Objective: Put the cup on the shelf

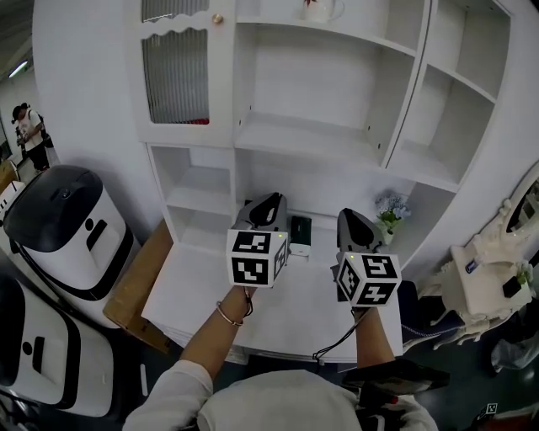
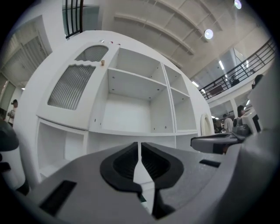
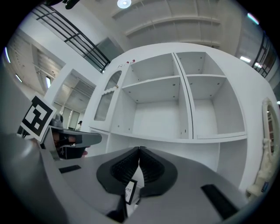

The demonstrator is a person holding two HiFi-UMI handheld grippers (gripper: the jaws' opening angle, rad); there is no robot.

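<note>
A white cup [image 1: 322, 8] with a handle stands on the top board of the white shelf unit [image 1: 312, 139], cut off by the head view's upper edge. My left gripper [image 1: 268, 204] and right gripper [image 1: 354, 220] hover side by side over the white desk [image 1: 194, 295], both pointing at the shelf unit and well below the cup. In the left gripper view the left gripper [image 2: 140, 145] is shut with nothing between its pads. The right gripper [image 3: 139, 149] is likewise shut and empty. Both gripper views face the empty shelf compartments [image 2: 131, 109] [image 3: 157, 118].
A dark green box [image 1: 300, 234] lies on the desk between the grippers, and a small bunch of flowers [image 1: 390, 210] stands at its back right. A cabinet door with a ribbed pane [image 1: 174, 76] closes the upper left. White-and-black machines [image 1: 67, 227] and a cardboard sheet [image 1: 139, 286] stand at the left.
</note>
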